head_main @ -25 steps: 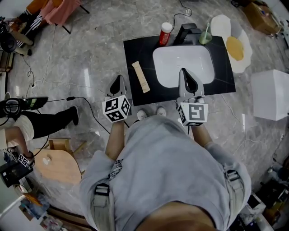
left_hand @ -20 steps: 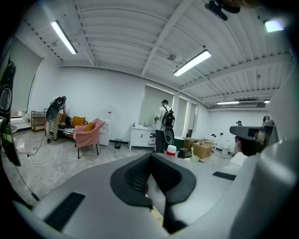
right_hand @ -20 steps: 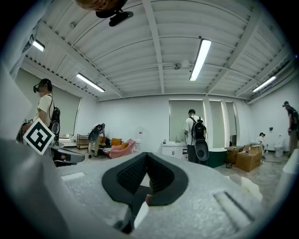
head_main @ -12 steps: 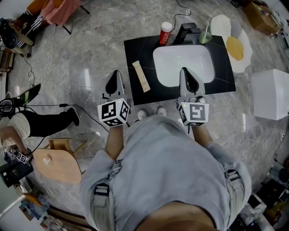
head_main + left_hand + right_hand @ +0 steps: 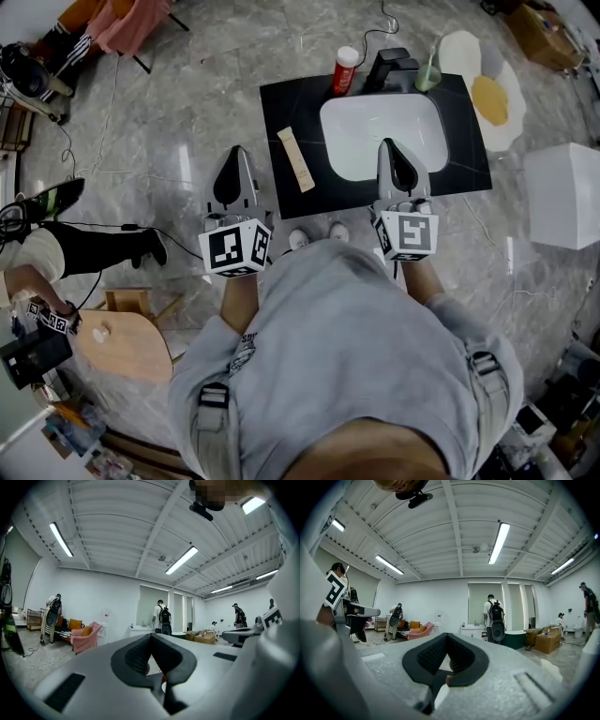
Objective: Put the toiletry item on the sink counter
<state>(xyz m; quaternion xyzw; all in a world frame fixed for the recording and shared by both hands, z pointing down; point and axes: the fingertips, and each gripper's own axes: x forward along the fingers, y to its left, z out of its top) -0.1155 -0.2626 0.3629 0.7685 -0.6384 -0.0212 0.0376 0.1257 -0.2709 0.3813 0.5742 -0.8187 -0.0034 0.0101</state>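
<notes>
We see a black sink counter (image 5: 281, 103) around a white basin (image 5: 375, 131); at eleven o'clock of it a red bottle (image 5: 343, 70), white-capped — at nine a tan toiletry item (image 5: 294, 159). The floor (image 5: 187, 112) is grey, marble-veined.

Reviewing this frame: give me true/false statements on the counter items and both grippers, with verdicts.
1. The beige strip lies on the black counter, left of the basin. True.
2. The left gripper holds the beige strip. False: its jaws are together with nothing between them, and in the head view it shows left of the counter.
3. The red bottle lies inside the basin. False: it stands on the counter behind the basin, beside the faucet.
4. The right gripper is shut and empty. True.
</notes>
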